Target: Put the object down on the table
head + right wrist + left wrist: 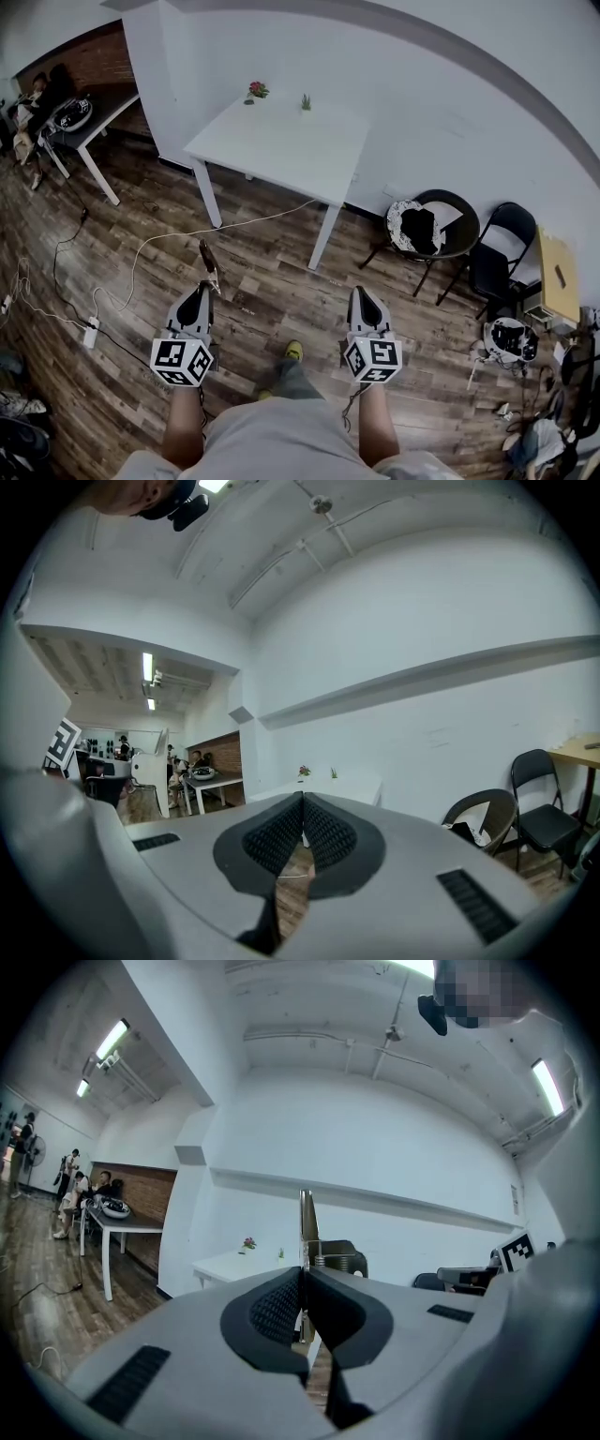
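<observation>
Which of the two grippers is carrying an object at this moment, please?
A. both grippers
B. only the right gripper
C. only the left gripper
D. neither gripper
C: the left gripper is shut on a slim tool that sticks out past its jaws, while the right gripper has its jaws together with nothing between them.

You are holding the object (206, 255), a slim dark piece with a thin metal strip, pinched in your left gripper (203, 286). It is sticking out ahead, well apart from the white table (281, 150).
</observation>
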Demonstrator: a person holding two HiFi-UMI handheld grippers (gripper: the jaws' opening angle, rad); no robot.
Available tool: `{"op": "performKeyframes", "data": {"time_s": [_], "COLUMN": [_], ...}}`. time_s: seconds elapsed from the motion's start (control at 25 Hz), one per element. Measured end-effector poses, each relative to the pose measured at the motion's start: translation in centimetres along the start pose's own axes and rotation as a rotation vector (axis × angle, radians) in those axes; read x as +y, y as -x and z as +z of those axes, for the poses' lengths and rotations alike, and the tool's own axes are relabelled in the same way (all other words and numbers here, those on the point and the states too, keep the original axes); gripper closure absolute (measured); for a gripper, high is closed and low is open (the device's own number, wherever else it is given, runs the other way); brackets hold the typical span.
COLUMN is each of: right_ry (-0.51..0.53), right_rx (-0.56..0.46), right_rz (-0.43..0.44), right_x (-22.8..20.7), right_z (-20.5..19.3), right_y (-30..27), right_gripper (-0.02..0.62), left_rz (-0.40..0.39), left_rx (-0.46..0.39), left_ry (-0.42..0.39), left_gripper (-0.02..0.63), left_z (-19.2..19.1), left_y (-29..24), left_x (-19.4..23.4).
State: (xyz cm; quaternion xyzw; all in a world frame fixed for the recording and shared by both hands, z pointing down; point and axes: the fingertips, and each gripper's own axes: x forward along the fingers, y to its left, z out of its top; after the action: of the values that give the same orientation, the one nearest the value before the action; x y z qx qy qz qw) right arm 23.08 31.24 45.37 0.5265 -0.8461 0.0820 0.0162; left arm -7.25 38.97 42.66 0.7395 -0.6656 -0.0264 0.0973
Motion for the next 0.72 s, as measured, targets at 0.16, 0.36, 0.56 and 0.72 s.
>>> {"op": "performKeyframes", "data": {"time_s": [0.16,0.36,0.56,0.72], "right_ry": [0.004,-0.005,-0.021,-0.024], "right_rx": [0.006,0.006,0.007,0.01], "right_rz": [0.002,0.004,0.02,0.046], "right_x": [-1.1,-3.0,-5.5,-7.0], "right_z": [0.2,0.4,1.2,2.0], "right_y": [-2.8,-7.3,-11.8,-15.2], "right_gripper": [0.586,0.586,0.586,0.587], "left_rz": [0.002,0.011,0.021,0.032], "left_rx": [0.011,0.015,0.013,0.013], "left_ry": [0.008,0.01,-0.009,-0.016], "left_gripper": [0.586,0.586,0.586,0.586], "left_z": [-0.1,0.1,1.2,2.1], "left_y": [-2.8,-7.4,-12.2,-15.7], "left_x": [0.7,1.7,1.3,1.1]}}
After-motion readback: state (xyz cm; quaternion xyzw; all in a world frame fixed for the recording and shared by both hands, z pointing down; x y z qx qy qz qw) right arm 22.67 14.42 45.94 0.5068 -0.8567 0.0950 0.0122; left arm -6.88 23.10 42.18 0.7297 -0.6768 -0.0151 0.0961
